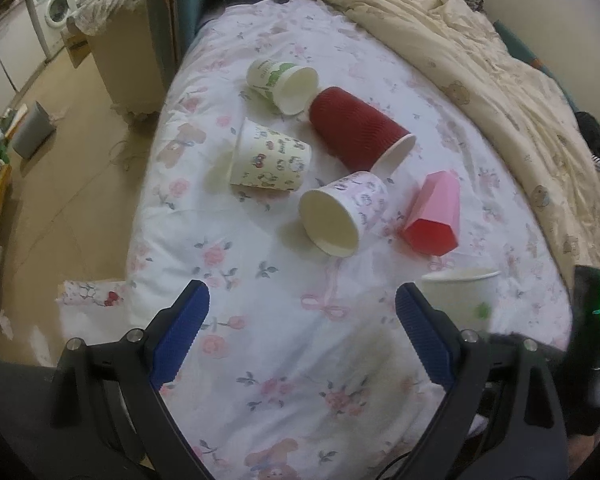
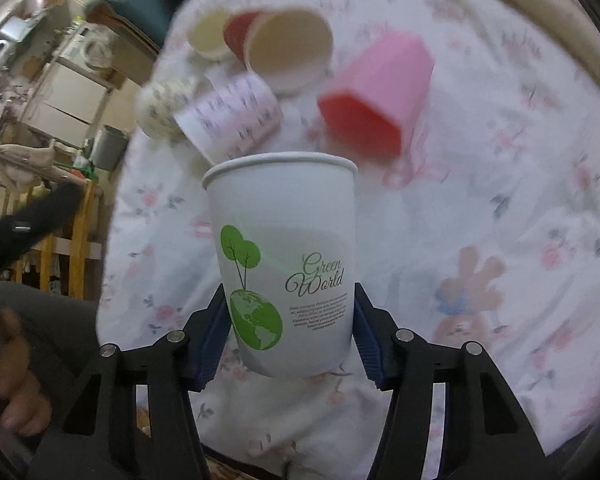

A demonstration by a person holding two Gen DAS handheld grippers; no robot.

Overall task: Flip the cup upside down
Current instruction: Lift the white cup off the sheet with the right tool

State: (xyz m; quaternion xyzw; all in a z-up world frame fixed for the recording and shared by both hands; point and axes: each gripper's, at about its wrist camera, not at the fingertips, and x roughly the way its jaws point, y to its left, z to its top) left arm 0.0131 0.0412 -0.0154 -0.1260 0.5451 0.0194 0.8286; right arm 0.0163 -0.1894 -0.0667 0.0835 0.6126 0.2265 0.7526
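Observation:
My right gripper (image 2: 290,312) is shut on a white "Green World" paper cup (image 2: 284,256), held upright with its rim up, above the bed. The same cup (image 1: 460,296) shows at the right of the left wrist view, beside the right gripper body. My left gripper (image 1: 302,300) is open and empty above the floral bedsheet (image 1: 280,360). Ahead lie several cups on their sides: a pink-patterned cup (image 1: 340,212), a pink faceted cup (image 1: 434,214), a dark red ribbed cup (image 1: 356,132), a cartoon-print cup (image 1: 270,160) and a white-green cup (image 1: 282,82).
A crumpled beige duvet (image 1: 480,52) covers the bed's far right side. The bed's left edge drops to the floor, with a grey bin (image 1: 32,130), a washing machine (image 1: 58,8) and a wooden crib rail (image 2: 60,236) beyond. A hand (image 2: 12,376) shows at lower left.

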